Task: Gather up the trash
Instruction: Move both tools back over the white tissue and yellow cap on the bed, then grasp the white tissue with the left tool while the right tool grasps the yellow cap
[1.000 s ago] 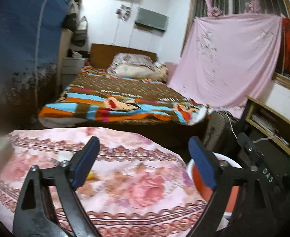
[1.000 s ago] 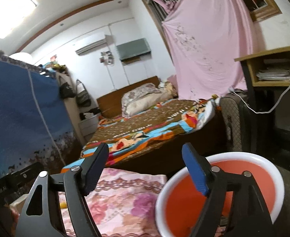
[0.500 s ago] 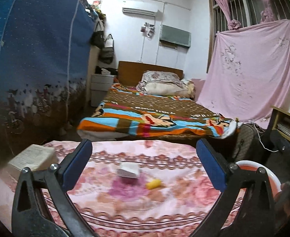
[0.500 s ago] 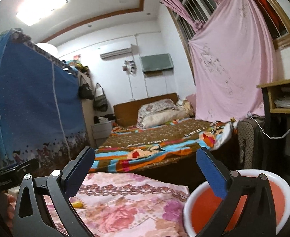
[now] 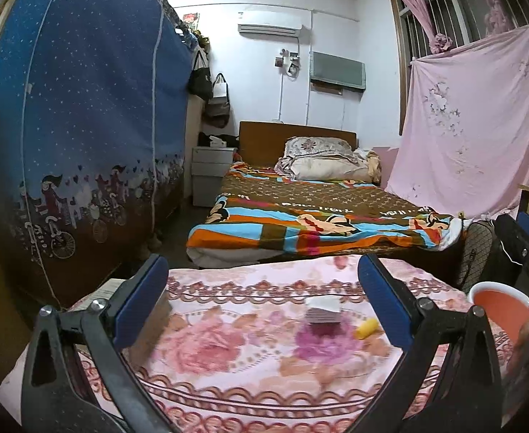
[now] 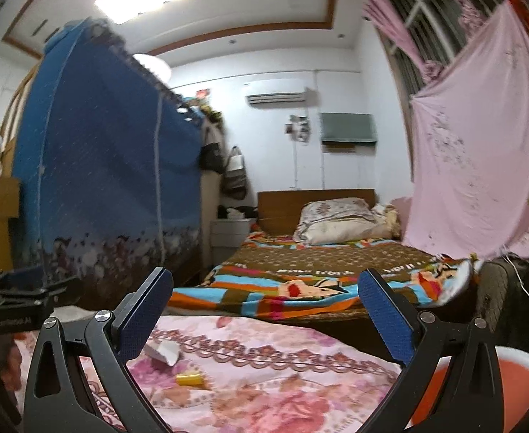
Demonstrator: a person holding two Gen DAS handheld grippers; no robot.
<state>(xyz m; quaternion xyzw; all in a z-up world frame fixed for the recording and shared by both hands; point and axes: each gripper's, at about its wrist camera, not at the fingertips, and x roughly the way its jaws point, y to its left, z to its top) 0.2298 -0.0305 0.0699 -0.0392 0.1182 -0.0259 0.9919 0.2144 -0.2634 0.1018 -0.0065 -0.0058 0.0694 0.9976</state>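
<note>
A crumpled white paper [image 5: 323, 311] and a small yellow piece [image 5: 366, 328] lie on the table with the pink floral cloth [image 5: 228, 368]. They also show in the right wrist view, the paper [image 6: 163, 350] and the yellow piece [image 6: 189, 379]. An orange basin with a white rim [image 5: 499, 311] stands at the table's right edge; it shows at the lower right in the right wrist view [image 6: 480, 386]. My left gripper [image 5: 264, 306] is open and empty above the cloth, short of the paper. My right gripper [image 6: 264, 319] is open and empty, right of the trash.
A book or box [image 5: 102, 290] lies at the table's left edge. A bed with a striped blanket [image 5: 318, 223] stands behind the table. A blue fabric wardrobe [image 5: 84, 126] is on the left, a pink sheet [image 5: 473, 126] and a shelf on the right.
Both grippers have swung left and tilted up. The white paper and the yellow piece have come into both views; the basin has slid to the right edge.
</note>
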